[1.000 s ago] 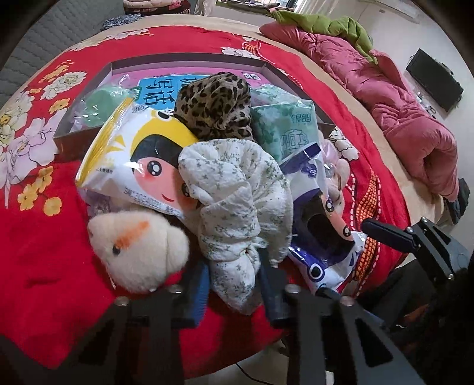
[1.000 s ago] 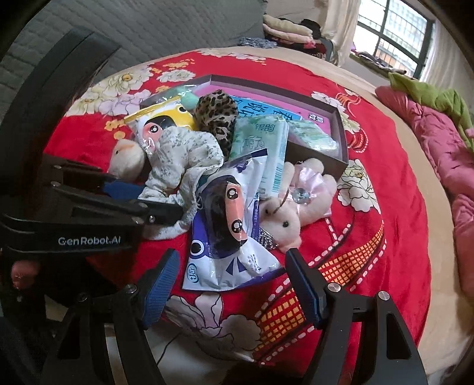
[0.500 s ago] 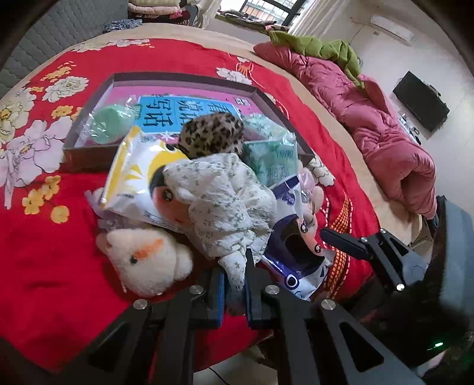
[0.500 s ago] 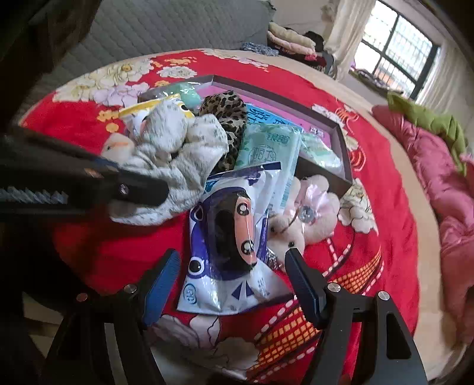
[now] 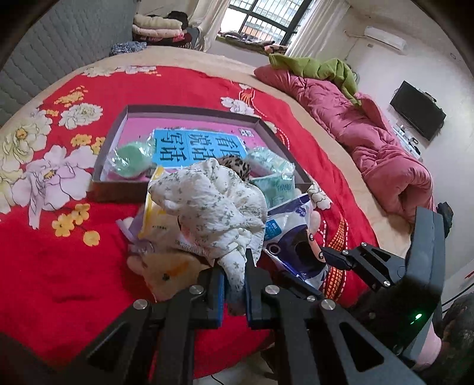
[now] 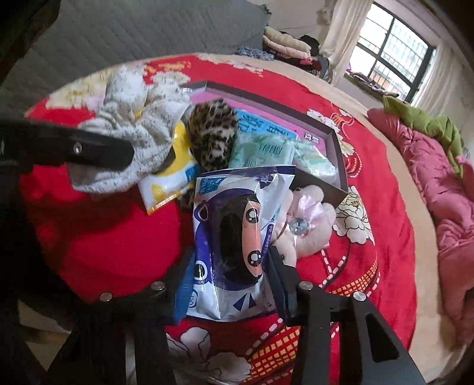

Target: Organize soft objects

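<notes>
A red flowered bedspread [image 5: 74, 266] covers the bed, a pink quilt [image 5: 385, 154] bunched along its far edge with a green blanket [image 5: 323, 69] on top. Barred window [image 5: 266, 20] behind, folded bedding [image 5: 157, 28] stacked beside it, dark television [image 5: 417, 114] on the wall.

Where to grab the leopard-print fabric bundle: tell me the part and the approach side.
Probably its rounded top, from above. The leopard-print fabric bundle is wedged between the yellow packet and the green tissue pack, against the box edge, so only its crown looks free.
</notes>
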{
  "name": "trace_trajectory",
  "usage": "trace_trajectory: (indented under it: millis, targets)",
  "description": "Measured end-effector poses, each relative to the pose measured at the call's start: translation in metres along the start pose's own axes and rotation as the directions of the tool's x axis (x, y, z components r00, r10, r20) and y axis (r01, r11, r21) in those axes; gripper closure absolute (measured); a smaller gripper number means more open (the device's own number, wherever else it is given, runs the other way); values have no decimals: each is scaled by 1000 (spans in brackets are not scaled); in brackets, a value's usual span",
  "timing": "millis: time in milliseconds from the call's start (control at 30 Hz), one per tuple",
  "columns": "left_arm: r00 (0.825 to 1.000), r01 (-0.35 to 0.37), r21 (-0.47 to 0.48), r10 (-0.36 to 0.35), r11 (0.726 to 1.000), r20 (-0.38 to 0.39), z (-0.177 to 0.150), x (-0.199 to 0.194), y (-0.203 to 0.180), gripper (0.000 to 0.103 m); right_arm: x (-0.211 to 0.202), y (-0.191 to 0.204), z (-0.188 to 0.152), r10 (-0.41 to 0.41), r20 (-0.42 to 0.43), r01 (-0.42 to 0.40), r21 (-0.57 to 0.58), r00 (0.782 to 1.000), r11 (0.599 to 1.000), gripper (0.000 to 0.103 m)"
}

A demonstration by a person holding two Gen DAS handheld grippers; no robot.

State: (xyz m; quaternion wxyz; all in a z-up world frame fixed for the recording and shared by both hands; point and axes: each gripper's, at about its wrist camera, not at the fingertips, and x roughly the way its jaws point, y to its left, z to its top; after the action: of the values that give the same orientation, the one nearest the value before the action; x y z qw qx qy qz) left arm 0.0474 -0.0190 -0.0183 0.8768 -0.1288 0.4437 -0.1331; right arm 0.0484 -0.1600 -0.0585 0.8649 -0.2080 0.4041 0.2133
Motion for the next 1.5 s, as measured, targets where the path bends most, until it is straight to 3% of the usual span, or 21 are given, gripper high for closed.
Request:
trace_trajectory:
  millis: [367,967,1500]
  targets:
    - [996,-49,18,48,999,73,8,-16,4,93,-28,-15,17,37,140,-48,74,989,996,58]
    - [982,-116,-9,116,993,150,38,-22,33,93,-37,-58,37,-7,220,-42,218,976,975,58]
    - [978,-129,-9,129,992,162,74,7,46,93,-19,-96,61,-37,254,-45,309,967,950,58]
